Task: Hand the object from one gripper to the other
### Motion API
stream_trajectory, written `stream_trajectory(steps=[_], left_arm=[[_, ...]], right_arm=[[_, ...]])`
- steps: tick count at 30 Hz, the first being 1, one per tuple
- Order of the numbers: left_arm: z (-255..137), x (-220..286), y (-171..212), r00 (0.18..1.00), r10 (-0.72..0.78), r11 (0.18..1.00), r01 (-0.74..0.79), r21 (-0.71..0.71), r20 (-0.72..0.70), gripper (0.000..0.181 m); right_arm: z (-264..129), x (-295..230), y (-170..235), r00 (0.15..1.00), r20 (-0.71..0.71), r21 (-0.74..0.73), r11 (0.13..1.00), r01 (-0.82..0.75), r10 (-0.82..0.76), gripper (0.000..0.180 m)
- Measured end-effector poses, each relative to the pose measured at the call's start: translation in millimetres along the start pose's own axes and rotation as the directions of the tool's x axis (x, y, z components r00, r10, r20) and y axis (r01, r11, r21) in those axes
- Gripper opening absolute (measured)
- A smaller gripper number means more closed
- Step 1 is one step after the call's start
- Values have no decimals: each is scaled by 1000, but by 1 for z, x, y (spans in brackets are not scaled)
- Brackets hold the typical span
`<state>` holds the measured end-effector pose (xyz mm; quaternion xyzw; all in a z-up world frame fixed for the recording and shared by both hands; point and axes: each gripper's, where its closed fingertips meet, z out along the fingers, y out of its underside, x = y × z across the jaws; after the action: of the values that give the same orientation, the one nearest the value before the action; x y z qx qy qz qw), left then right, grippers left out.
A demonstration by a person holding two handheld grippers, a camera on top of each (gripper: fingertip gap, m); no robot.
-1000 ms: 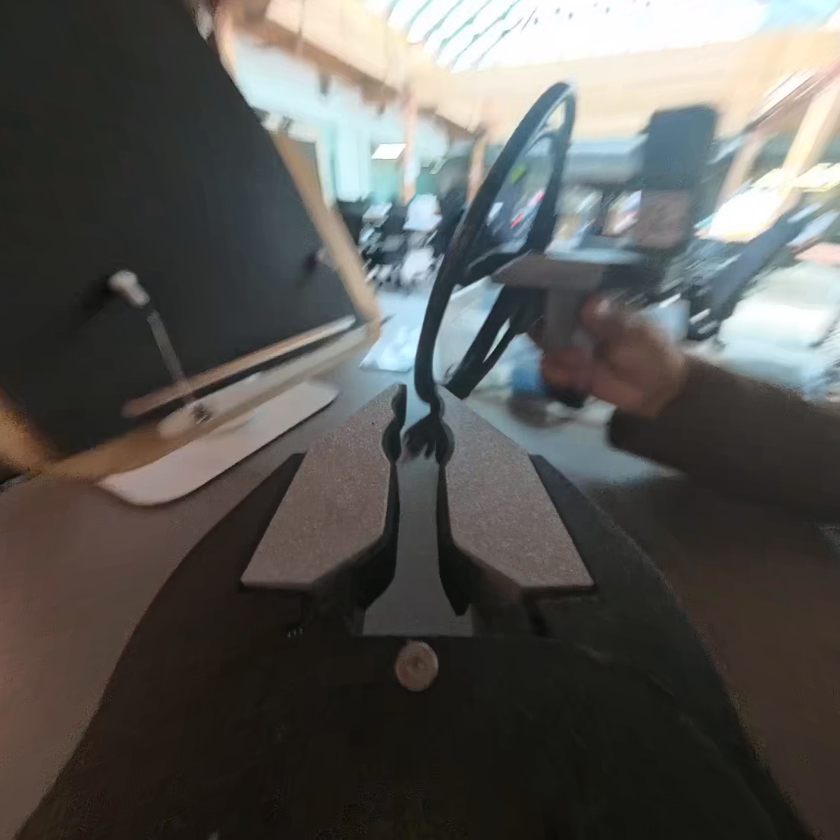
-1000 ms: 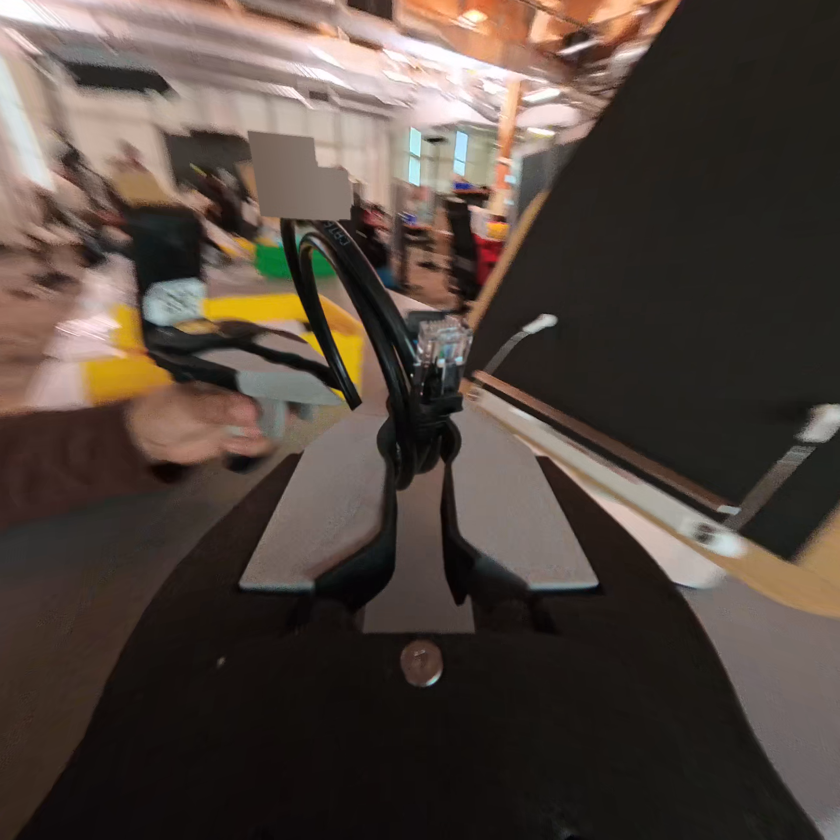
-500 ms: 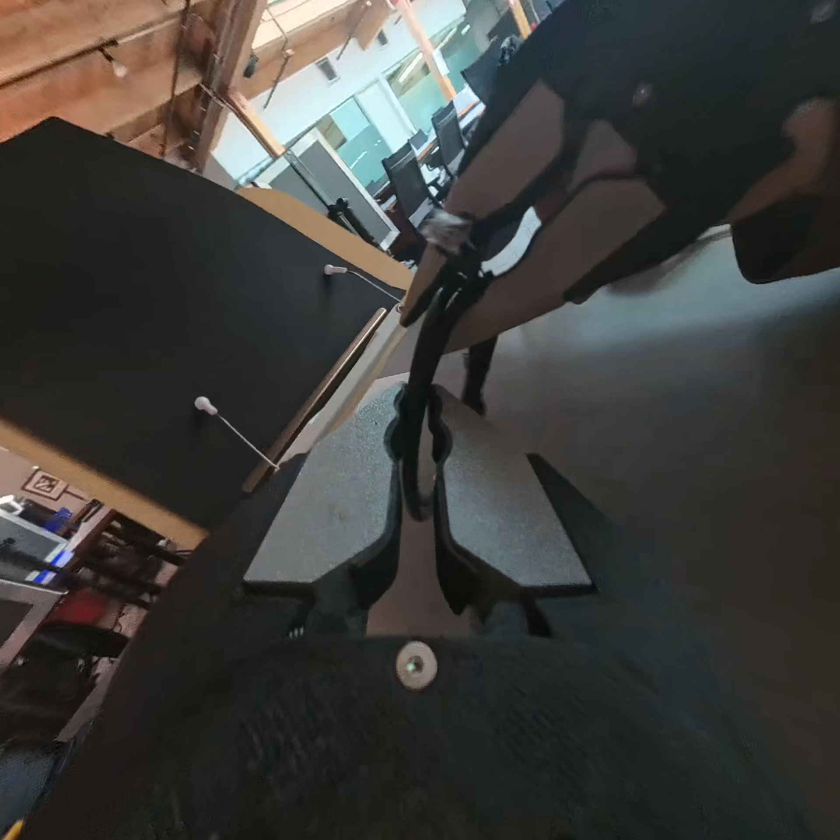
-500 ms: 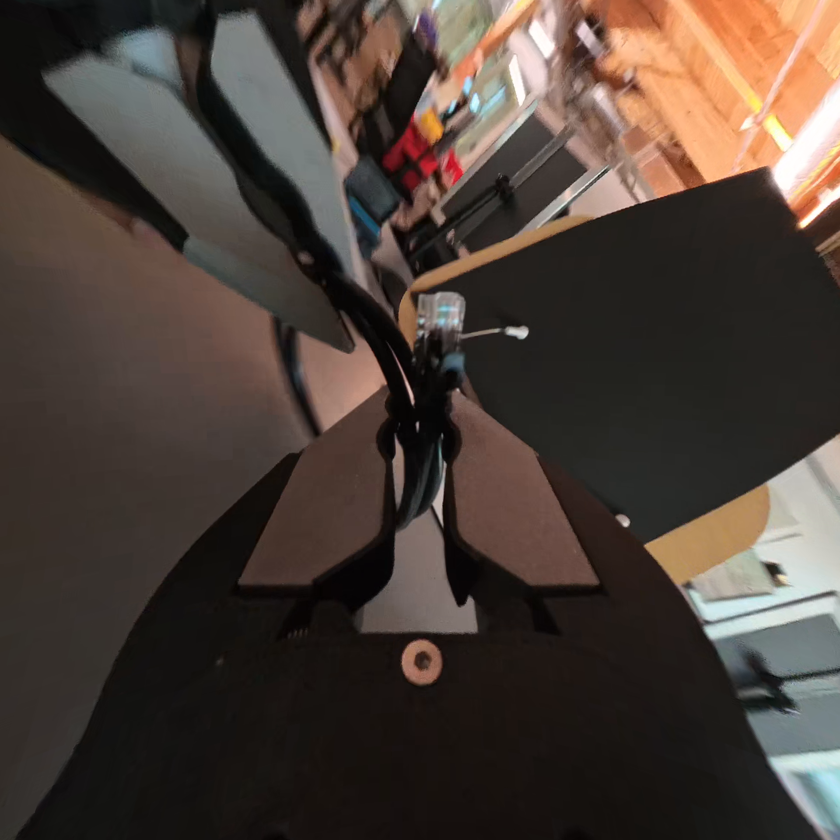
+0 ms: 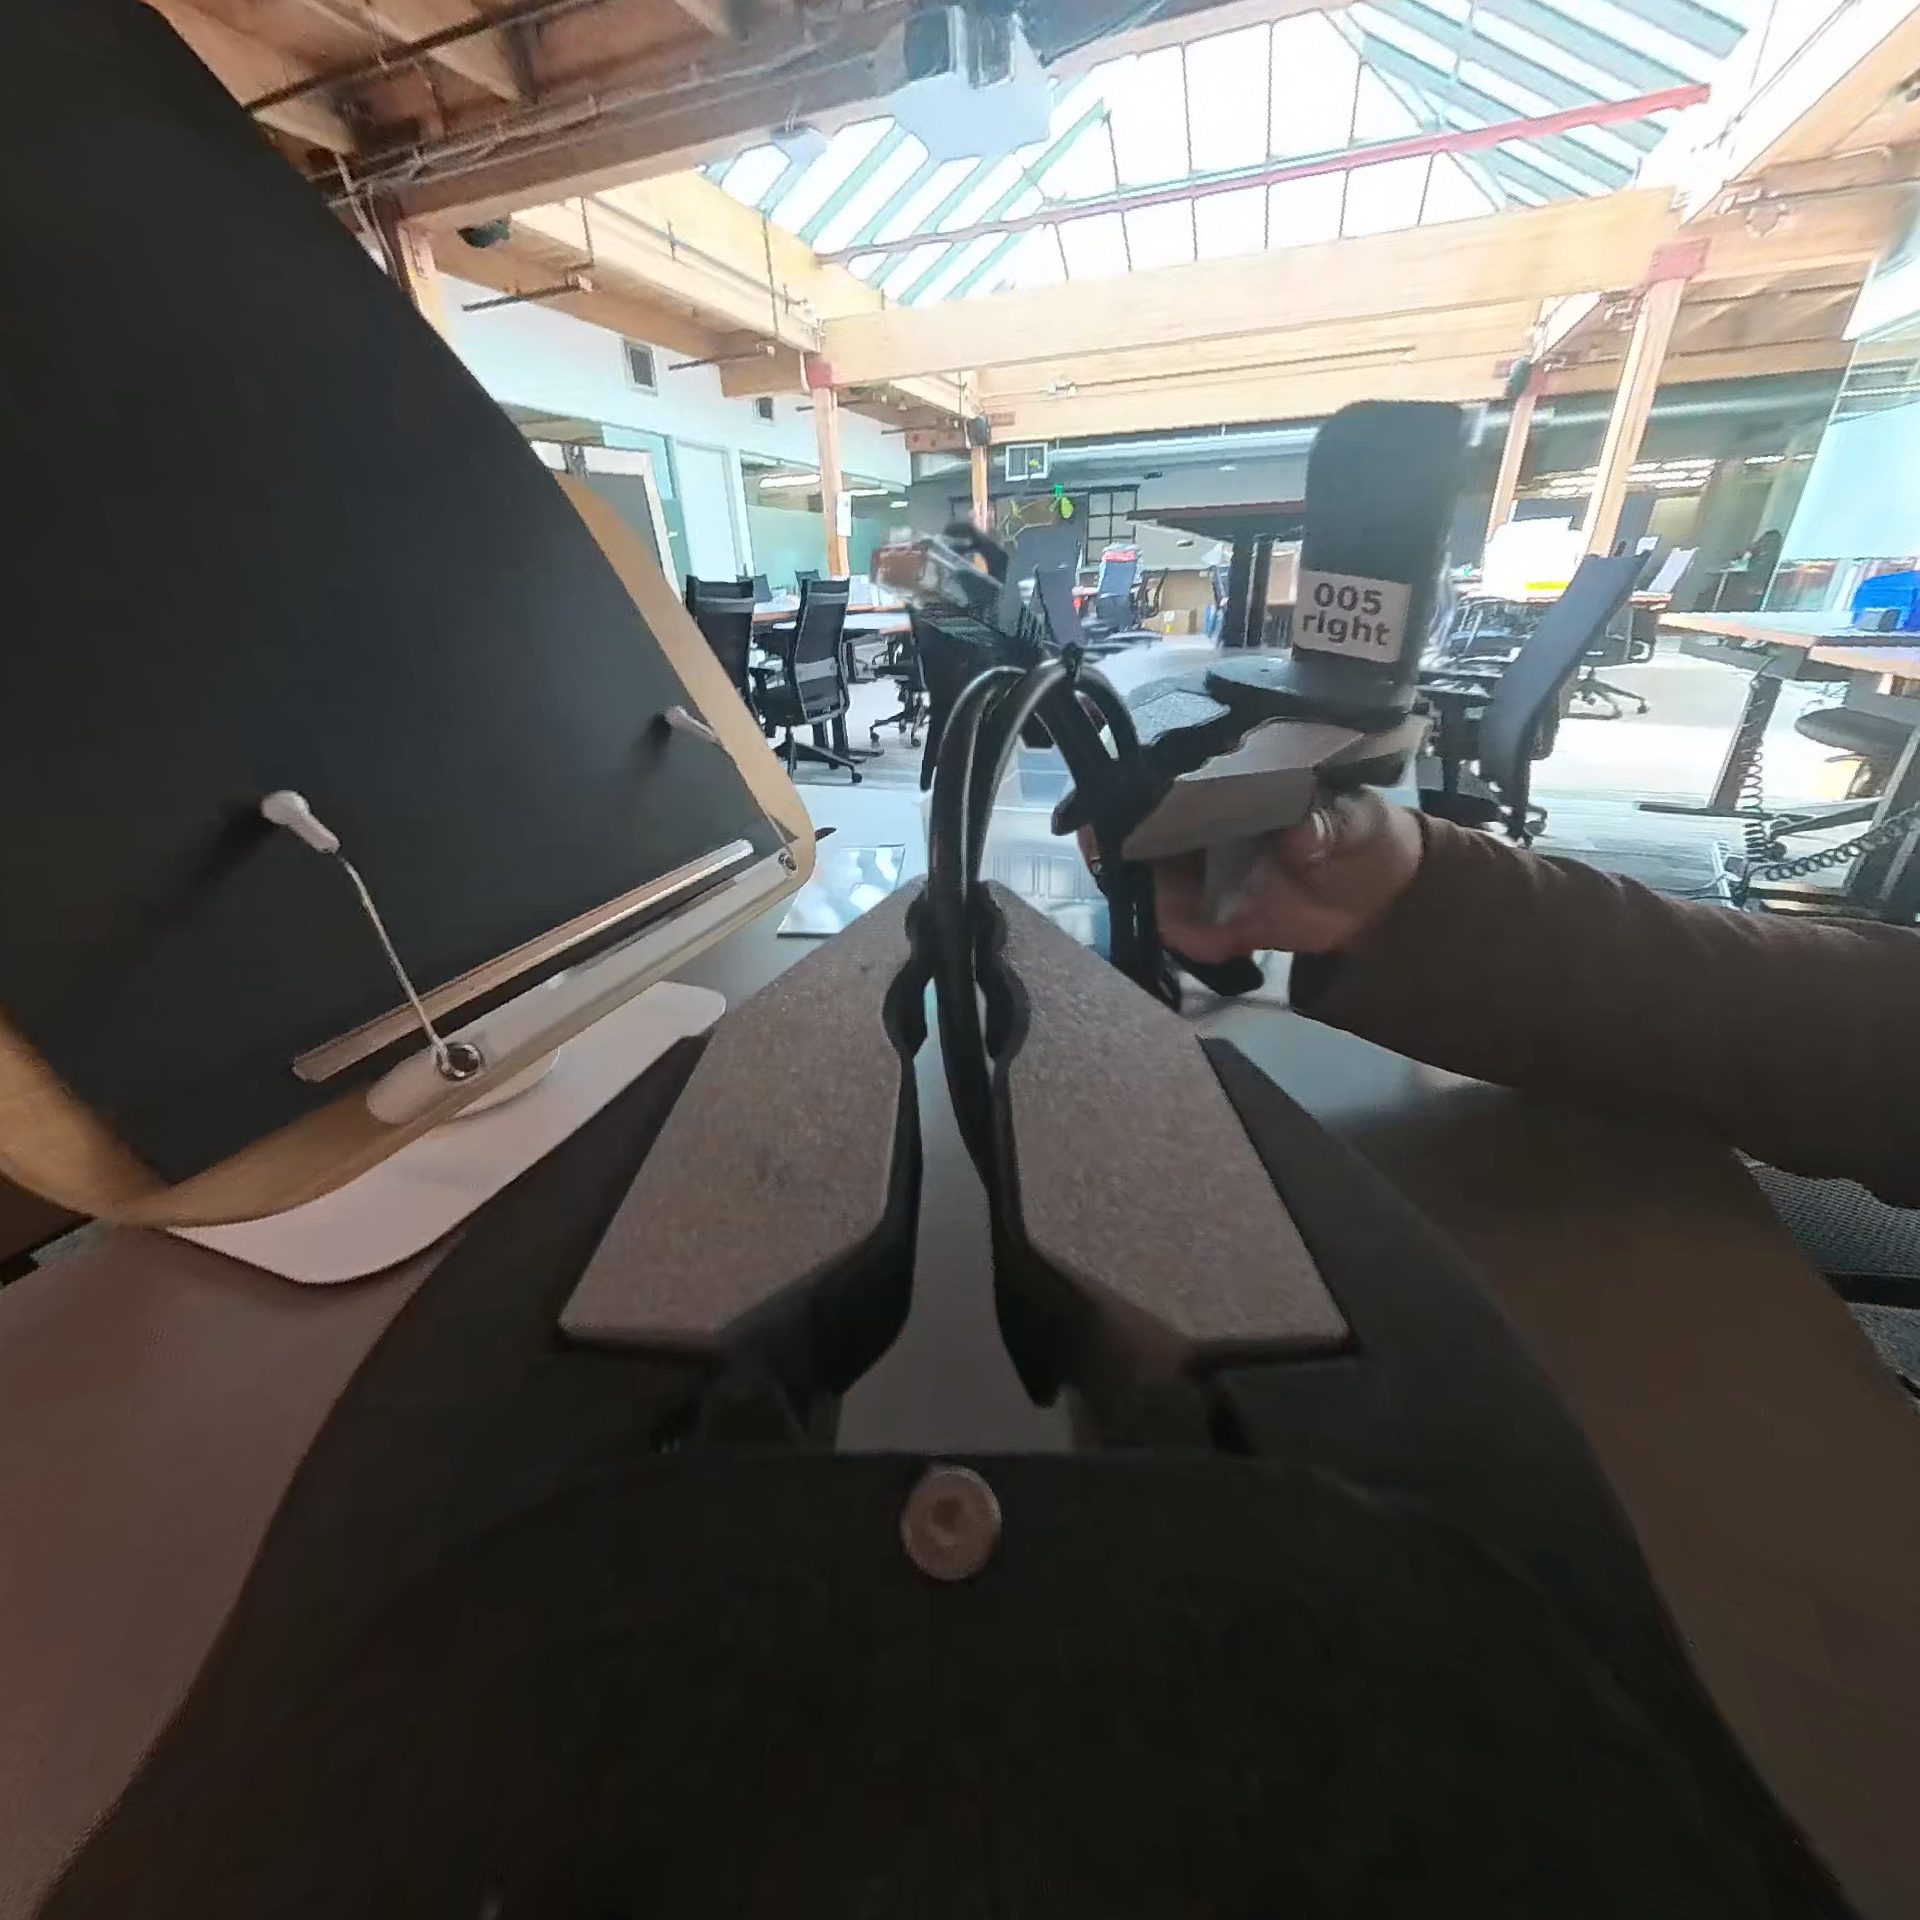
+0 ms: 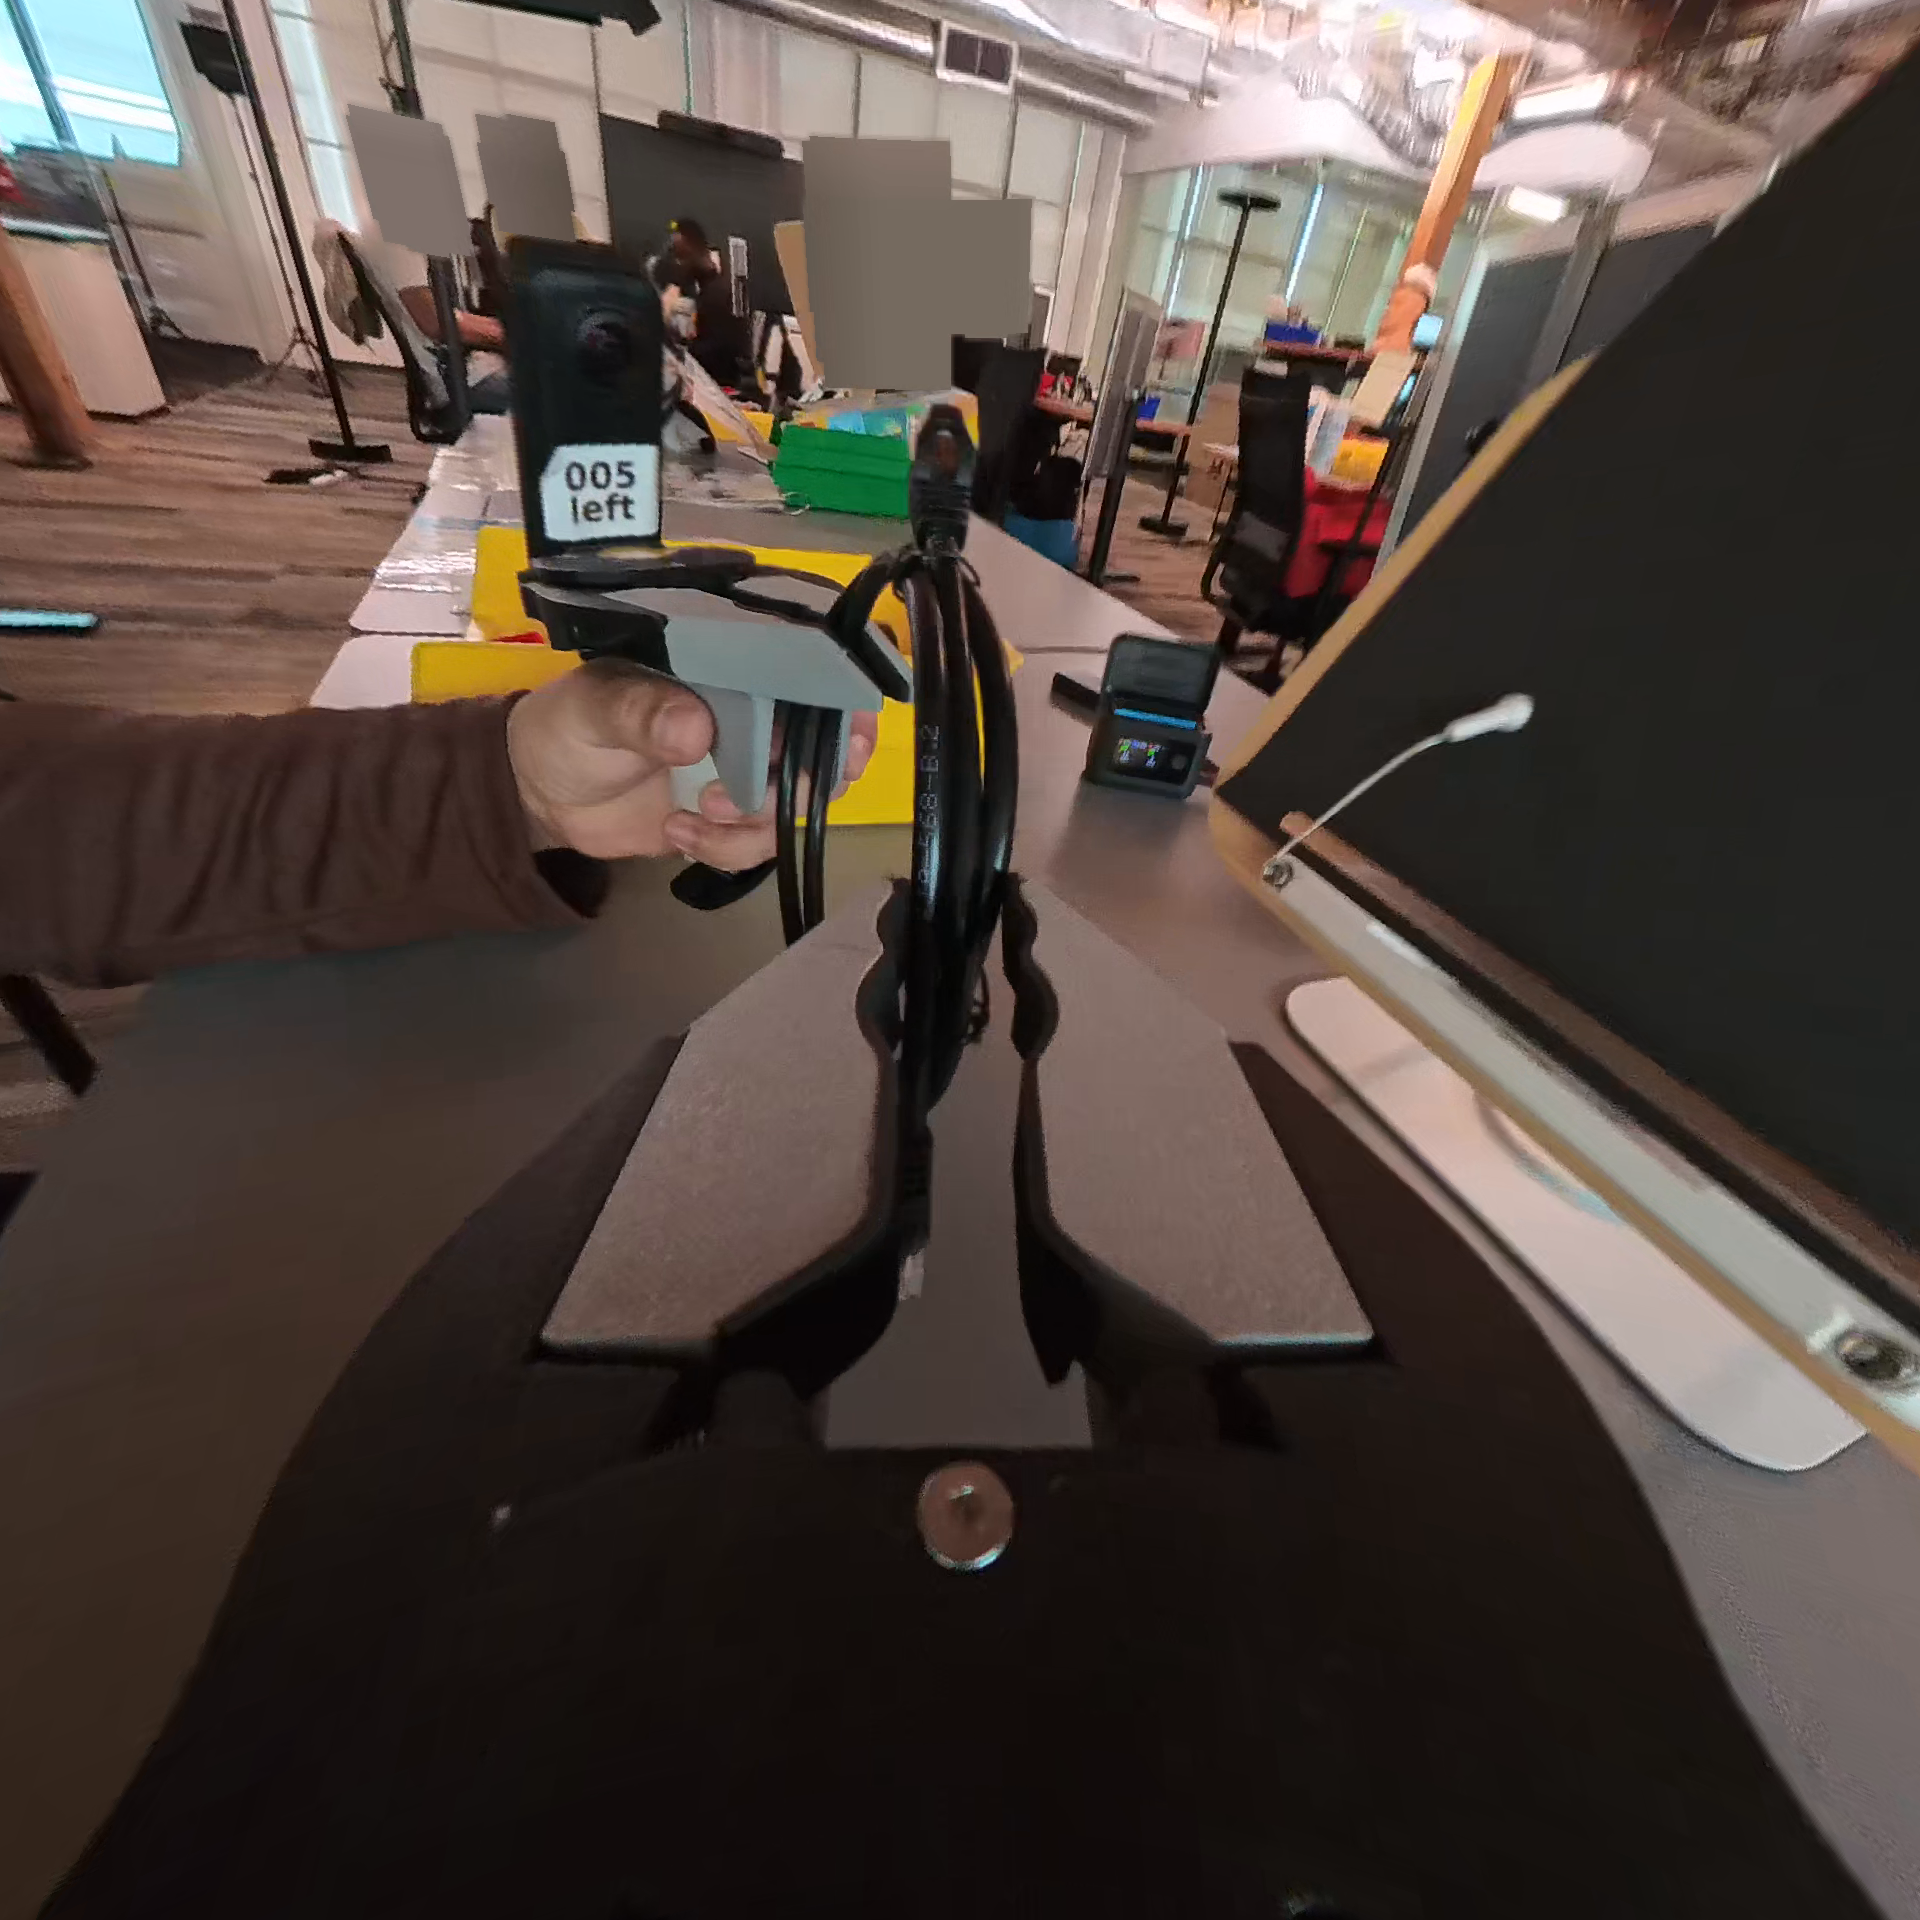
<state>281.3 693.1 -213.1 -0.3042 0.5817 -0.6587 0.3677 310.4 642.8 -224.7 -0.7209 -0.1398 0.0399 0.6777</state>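
Note:
A coiled black network cable (image 5: 961,790) is held up between both grippers above the grey table (image 6: 312,1091). My left gripper (image 5: 953,935) is shut on two of its strands; a clear plug (image 5: 925,566) sticks up behind. My right gripper (image 6: 954,925) is shut on the cable (image 6: 940,727), with a black plug (image 6: 940,457) on top and another plug end (image 6: 912,1257) hanging between the fingers. The right gripper (image 5: 1138,842) shows in the left wrist view, hand-held, at the coil's right side. The left gripper (image 6: 894,675) shows in the right wrist view at the coil's left side.
A tilted black board with a wooden edge on a white base (image 5: 312,623) stands close on the left; in the right wrist view this board (image 6: 1662,623) is on the right. A small dark device (image 6: 1148,717), a yellow bin (image 6: 457,665) and a green box (image 6: 842,468) lie beyond. My right fingertips sit around 7 cm from my left ones.
Both views swung sharply half a second ago and are level again. Both grippers stayed shut on the cable, and it now sits deeper between the fingers.

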Motion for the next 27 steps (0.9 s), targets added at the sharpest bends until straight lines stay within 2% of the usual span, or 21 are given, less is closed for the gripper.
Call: stream_trajectory(steps=[2,4,5,8,12,13,16,18,19,27], left_arm=[[-1,-7,3,999,20,999,-19,-27,47,8],[-4,-17,4,990,75,996,-68,-59,119,37],[-6,-21,5,983,109,991,-97,-87,148,46],[-11,-30,17,920,326,930,-271,-247,216,59],[-2,-7,31,806,578,788,-512,-341,126,55],[2,-3,38,759,645,728,-573,-376,93,55],[10,5,62,542,841,475,-745,-469,-9,55],[14,10,73,431,900,345,-801,-488,-71,49],[16,14,79,418,902,319,-814,-486,-107,43],[24,21,82,304,944,211,-855,-474,-129,44]], right_arm=[[4,9,8,993,2,-41,992,-121,121,12],[6,19,16,960,-1,-62,958,-280,280,12],[6,25,20,938,-4,-65,936,-347,347,12],[1,42,30,847,-28,-58,845,-531,530,10],[-9,62,44,745,-110,-32,747,-664,657,10],[-10,64,49,725,-127,-39,727,-686,677,10],[-10,67,63,672,-174,-63,673,-737,720,9],[-8,67,68,637,-176,-70,636,-768,750,10],[-9,68,70,627,-176,-67,626,-777,759,10],[-16,72,61,583,-130,-18,586,-810,802,10]])
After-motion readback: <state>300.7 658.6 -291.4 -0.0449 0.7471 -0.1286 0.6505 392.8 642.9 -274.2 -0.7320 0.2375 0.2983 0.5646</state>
